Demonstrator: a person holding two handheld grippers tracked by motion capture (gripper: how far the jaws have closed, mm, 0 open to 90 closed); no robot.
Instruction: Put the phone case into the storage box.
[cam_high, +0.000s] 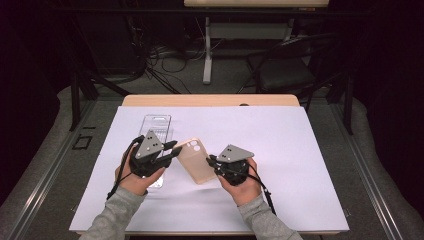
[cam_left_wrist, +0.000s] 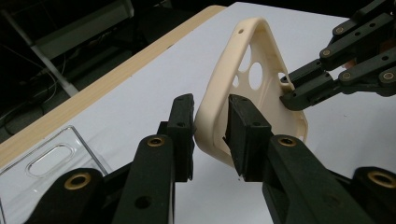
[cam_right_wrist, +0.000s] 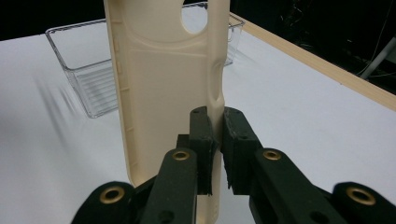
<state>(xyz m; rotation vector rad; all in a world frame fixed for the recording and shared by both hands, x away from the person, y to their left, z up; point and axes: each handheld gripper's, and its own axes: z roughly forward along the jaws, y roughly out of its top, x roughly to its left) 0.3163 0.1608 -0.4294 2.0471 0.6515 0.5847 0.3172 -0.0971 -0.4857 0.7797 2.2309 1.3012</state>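
High view: both grippers on phone case

High view shows beige case (cam_high: 194, 160) lifted over white mat (cam_high: 300, 150), betw. both hands; right gripper (cam_right_wrist: 215, 154) pinches its side wall; left gripper (cam_left_wrist: 210, 135) straddles the corner rim, jaws nearly shut on it; clear tray (cam_high: 156, 125) lies behind; judged midway: case gripped, placing still left.

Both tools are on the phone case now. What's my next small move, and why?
Probably let the right tool go. It pinches one side edge of the cream phone case, while the left tool straddles a corner rim. The clear tray sits just behind the left tool, so that hand could carry the case there alone.
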